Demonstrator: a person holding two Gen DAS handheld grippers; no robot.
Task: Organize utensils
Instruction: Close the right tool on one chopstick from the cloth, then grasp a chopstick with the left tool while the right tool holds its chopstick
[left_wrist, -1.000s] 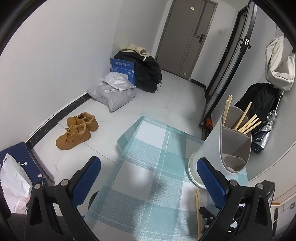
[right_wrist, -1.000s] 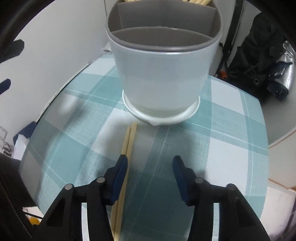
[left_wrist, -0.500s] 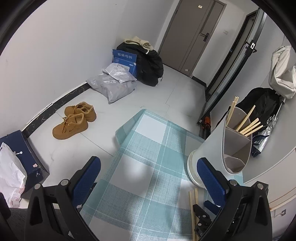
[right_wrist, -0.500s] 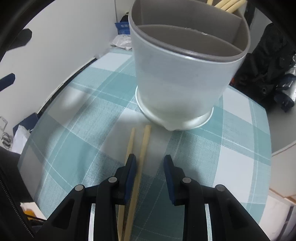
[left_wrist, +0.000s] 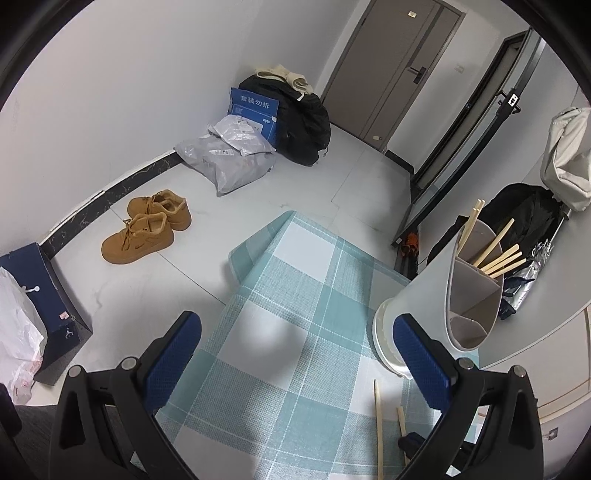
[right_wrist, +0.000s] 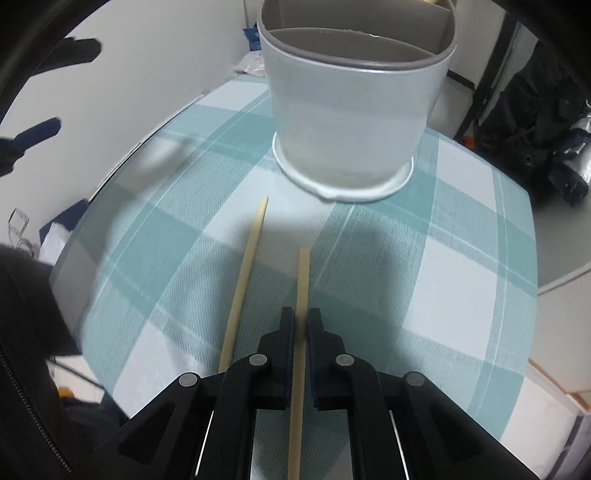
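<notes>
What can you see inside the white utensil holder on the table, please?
The holder has grey dividers; its far compartment holds several chopsticks sticking out. The nearer compartments look empty, though their bottoms are hidden.

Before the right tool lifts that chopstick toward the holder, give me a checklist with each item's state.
1. Right tool shut on one chopstick: ok.
2. Second chopstick lies apart on the tablecloth, outside the jaws: ok.
3. Utensil holder upright: ok.
4. Front compartment free: ok, no utensils visible there.
5. Left tool open, clear of the path: ok.
6. Grip firm enough to lift: cannot tell.
</notes>
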